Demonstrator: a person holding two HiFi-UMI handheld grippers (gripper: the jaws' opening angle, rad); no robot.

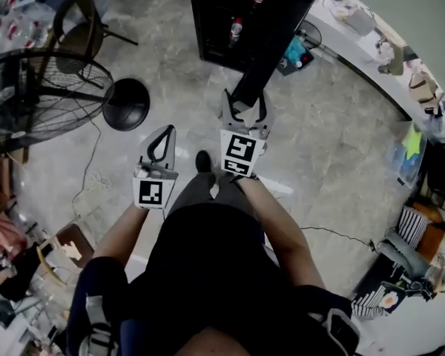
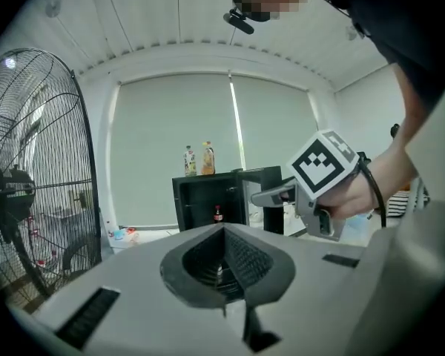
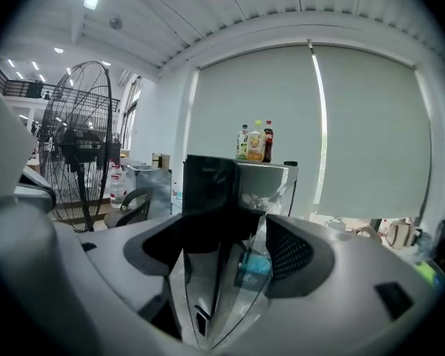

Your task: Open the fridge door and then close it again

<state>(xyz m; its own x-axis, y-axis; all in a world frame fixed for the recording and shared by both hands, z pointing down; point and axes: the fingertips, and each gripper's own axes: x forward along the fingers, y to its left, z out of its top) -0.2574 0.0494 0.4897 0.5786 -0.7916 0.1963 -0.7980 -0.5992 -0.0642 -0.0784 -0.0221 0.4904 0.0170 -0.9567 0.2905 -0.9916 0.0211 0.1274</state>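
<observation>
- My right fingers (image 3: pixel 297 254) are released, either side of the near edge of the open door (image 1: pixel 278 43), right of the fridge (image 1: pixel 215 21).
- I'd push flat and slowly till it seals.
- My left fingers (image 2: pixel 200 262) are clenched, empty; I'd hold them clear.

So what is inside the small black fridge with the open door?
One small dark bottle with a red label stands inside the black fridge. The rest of the interior lies in shadow, so nothing else there can be made out.
</observation>
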